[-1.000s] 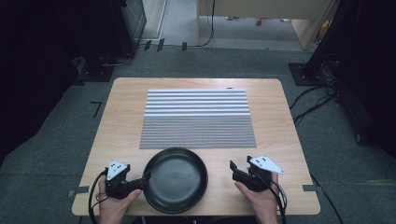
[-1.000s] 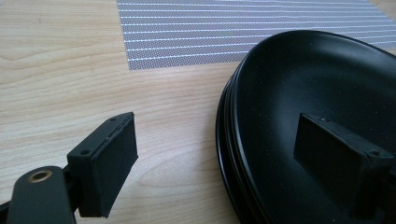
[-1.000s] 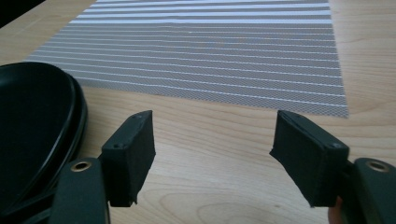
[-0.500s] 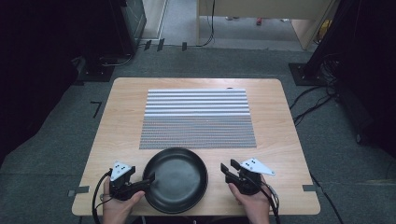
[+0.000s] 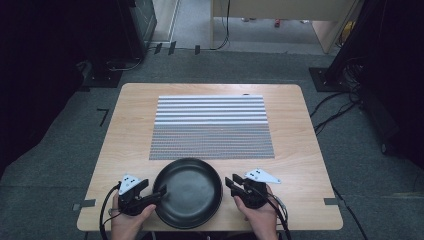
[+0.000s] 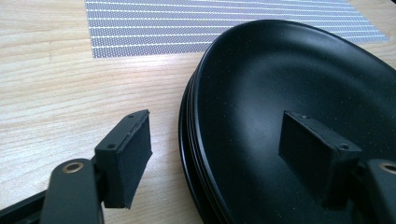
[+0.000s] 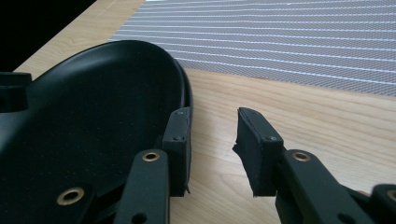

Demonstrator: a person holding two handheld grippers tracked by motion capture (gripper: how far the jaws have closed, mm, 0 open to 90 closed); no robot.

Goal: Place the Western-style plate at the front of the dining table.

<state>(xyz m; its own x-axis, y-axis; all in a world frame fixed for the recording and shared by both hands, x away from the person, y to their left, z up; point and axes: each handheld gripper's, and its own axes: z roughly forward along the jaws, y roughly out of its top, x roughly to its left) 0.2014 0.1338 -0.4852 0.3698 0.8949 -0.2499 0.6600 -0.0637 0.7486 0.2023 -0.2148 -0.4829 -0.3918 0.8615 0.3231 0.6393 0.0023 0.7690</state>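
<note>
the black pan [image 5: 189, 192] sat on the wooden bench [image 5: 300, 150] at the lower middle of the high view, just below the striped mat [image 5: 212, 127]. the left gripper [image 5: 152, 194] straddled the pan's left rim, one of its fingers [image 6: 125, 156] outside on the wood and the other over the pan's inside; its fingers had just been closing but were not yet pressing on the rim. the right gripper [image 5: 229, 182] at the pan's right edge had also just been closing, with one finger at the rim and the other over bare wood, and it gripped nothing yet. the risk, as i judged it, was an uneven pinch: the smooth, sloping rim could slip from the pads, or one side could clamp first and tip or shove the pan toward the bench's near edge.
</note>
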